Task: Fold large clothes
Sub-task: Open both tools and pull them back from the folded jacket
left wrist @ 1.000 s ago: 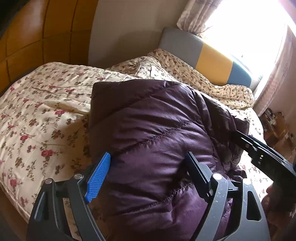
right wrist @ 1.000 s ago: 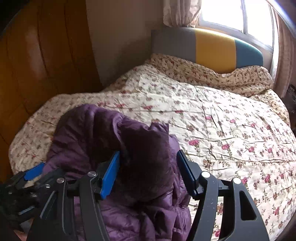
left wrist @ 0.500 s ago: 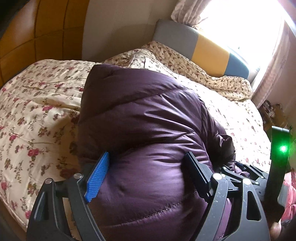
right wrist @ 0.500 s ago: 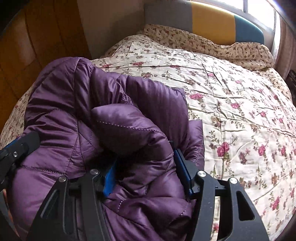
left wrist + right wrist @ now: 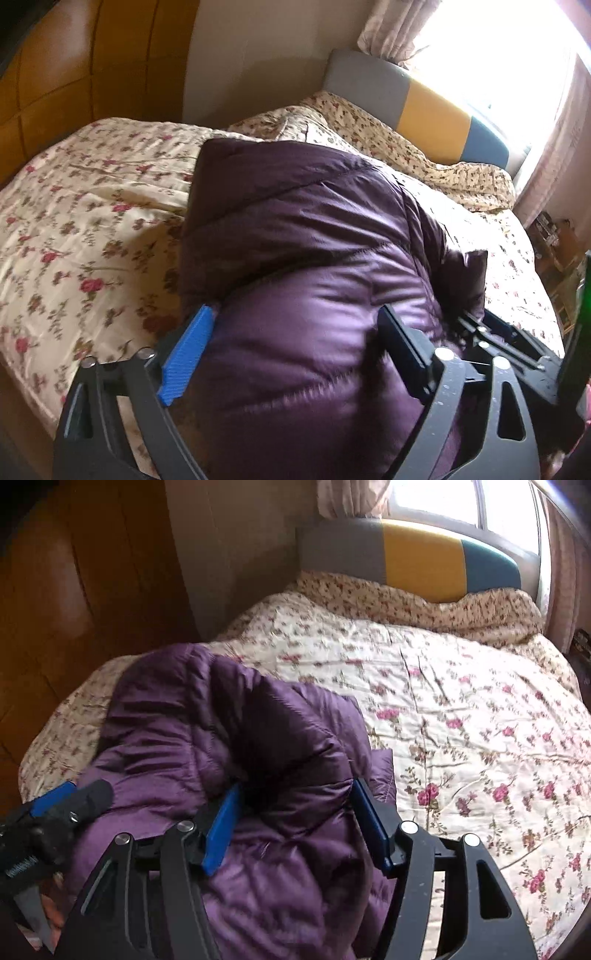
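Observation:
A puffy purple quilted jacket (image 5: 295, 221) lies bundled on the near left part of the floral quilt (image 5: 74, 221). My left gripper (image 5: 295, 314) straddles a thick fold of it. Its jaws are opening wide, and the blue pad's ribbed face mostly shows bare. My right gripper (image 5: 297, 788) holds another fold of the jacket (image 5: 184, 720). Fabric bulges over both of its pads while the jaws are opening. In the left wrist view the right gripper (image 5: 498, 339) sits close by at the right. In the right wrist view the left gripper (image 5: 66, 805) sits at the lower left.
The quilt (image 5: 461, 720) spreads far to the right. A grey, yellow and teal headboard (image 5: 421, 557) stands at the back under a bright window. Wooden panels (image 5: 55, 609) line the left side. Small clutter (image 5: 550, 236) sits beyond the bed's right edge.
The jacket bundle rose toward both cameras half a second ago and now sits lower and flatter on the quilt. My left jaws stand slightly wider. The right gripper has moved close beside the left.

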Motion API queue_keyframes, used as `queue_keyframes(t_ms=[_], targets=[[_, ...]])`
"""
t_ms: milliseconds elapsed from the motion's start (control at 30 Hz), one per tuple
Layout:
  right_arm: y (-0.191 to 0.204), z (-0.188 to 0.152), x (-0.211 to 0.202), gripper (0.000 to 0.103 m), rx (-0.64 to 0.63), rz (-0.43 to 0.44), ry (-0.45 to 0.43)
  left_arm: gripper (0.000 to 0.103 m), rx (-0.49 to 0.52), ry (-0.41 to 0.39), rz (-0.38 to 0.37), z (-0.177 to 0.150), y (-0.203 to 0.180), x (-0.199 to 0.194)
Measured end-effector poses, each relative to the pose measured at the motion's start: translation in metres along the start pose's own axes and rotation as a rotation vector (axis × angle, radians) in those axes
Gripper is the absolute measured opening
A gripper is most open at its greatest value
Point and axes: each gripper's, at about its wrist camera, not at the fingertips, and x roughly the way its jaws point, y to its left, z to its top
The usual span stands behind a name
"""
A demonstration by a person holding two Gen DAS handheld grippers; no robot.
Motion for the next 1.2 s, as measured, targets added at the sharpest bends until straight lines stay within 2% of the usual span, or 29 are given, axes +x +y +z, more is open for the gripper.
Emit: queue_keyframes(t_ms=[200,400,800,1200], targets=[[0.014,-0.007,-0.035,0.066,-0.025,0.021,-0.035,0.096,-0.010,-0.047,0.028,-0.009,0.002,-0.030],[0.018,-0.026,-0.056,0.068,-0.024,0.023,-0.027,0.096,-0.017,-0.073,0.055,-0.024,0.002,-0.055],[0.015,-0.048,-0.077,0.078,-0.041,0.022,-0.035,0.096,0.007,-0.111,0.114,-0.061,-0.007,-0.088],[0.023,-0.051,-0.086,0.089,-0.086,0.007,-0.029,0.100,-0.018,-0.150,0.156,-0.074,-0.010,-0.112]])
